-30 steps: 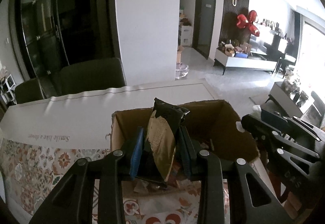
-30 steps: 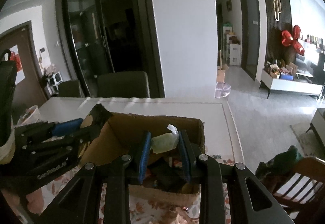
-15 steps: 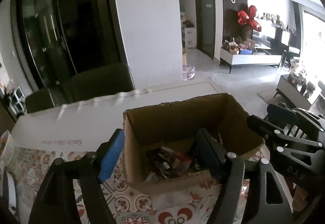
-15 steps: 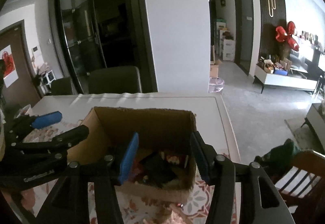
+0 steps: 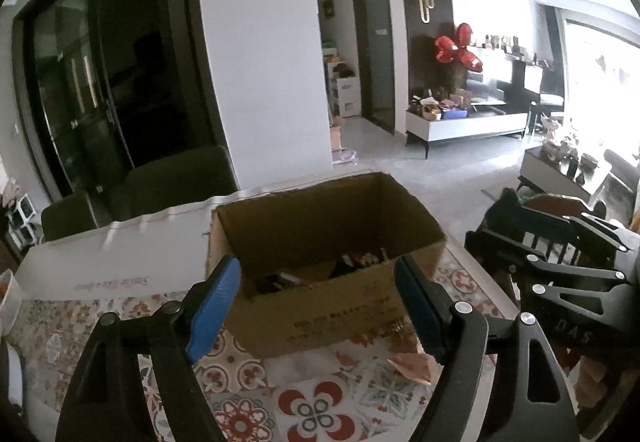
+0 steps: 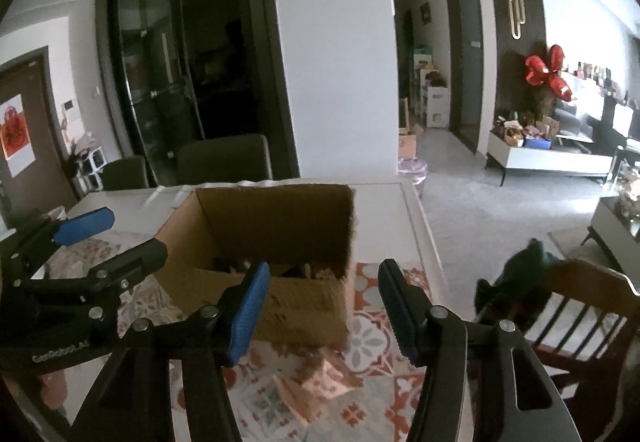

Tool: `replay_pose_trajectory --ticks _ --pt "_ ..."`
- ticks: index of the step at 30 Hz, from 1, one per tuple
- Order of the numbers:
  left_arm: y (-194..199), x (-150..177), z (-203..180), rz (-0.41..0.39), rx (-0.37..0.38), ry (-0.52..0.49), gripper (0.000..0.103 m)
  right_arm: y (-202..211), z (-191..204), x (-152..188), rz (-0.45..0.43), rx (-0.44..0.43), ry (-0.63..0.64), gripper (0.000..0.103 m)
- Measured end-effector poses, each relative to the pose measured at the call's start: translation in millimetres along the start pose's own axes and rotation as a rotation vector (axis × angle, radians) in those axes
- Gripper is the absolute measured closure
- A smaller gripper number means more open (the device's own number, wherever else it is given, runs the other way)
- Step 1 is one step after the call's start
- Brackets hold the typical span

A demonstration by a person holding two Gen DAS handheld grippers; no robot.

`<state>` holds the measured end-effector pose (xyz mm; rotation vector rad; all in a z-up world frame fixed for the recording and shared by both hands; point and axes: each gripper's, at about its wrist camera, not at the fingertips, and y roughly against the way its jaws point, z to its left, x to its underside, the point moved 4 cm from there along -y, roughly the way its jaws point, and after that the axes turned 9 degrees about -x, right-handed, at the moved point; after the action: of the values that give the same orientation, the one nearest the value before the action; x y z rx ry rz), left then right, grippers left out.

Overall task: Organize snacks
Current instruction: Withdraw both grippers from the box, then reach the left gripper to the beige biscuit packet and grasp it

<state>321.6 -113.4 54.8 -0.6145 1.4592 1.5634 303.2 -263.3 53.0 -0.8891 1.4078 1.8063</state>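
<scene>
the left gripper point(image 5: 318, 302) is spread wide with nothing between its blue pads point(image 5: 214, 306), and its jaws have just been opening; the right gripper point(image 6: 320, 304) is spread less far, also with nothing in it, its jaws likewise just opened. both sit on the near side of the box point(image 5: 320, 242), low over the patterned cloth point(image 5: 316, 408)

just in front of the box a small pinkish wrapper point(image 6: 324, 376) lies loose on the cloth, close under the right gripper; a careless sweep could knock it off toward the chair point(image 6: 576, 306) at the table's right edge. it looks thin and flat, so a pinch from above may slide off it or catch the cloth instead, dragging the cloth and the box with it

the snacks point(image 5: 320, 272) are a dark jumble at the bottom of the box, only partly visible over its near wall. the box looks light and stands open, so a jaw coming in low could hit that wall and push or tip it. the two grippers are near each other, the left gripper point(image 6: 84, 254) showing at the left of the right wrist view, so reaching in together risks a clash

beyond the box the bare table point(image 5: 120, 254) is clear, and a bowl point(image 5: 8, 302) stands at its far left edge
</scene>
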Motion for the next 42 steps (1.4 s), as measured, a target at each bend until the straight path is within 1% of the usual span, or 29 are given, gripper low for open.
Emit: replay_pose_trajectory --ticks 7,13,20,24,32,42 --pt "0.8 21.0 -26.6 0.001 0.045 -0.049 0.024 16.9 -9.4 25.4 0.008 0.039 -0.003 0.045" --pt "-1.8 40.3 -48.8 0.02 0.092 -0.082 0.024 22.0 -22.6 48.3 0.036 0.057 -0.038 0.045" --pt "-19.2 67.5 -71.6 0.07 0.129 -0.13 0.024 9.8 -44.5 83.9 0.113 0.064 -0.101 0.045" --pt "-32.5 78.8 -81.8 0.104 0.146 -0.153 0.024 -0.8 -52.7 98.5 0.166 0.065 -0.111 0.045" --pt "-57.9 99.7 -104.2 0.149 0.162 -0.218 0.024 -13.7 -66.4 121.5 0.232 0.081 -0.113 0.045" --pt "-92.1 112.5 -126.2 0.188 0.163 -0.293 0.024 -32.0 -84.9 143.6 0.296 0.091 -0.159 0.045"
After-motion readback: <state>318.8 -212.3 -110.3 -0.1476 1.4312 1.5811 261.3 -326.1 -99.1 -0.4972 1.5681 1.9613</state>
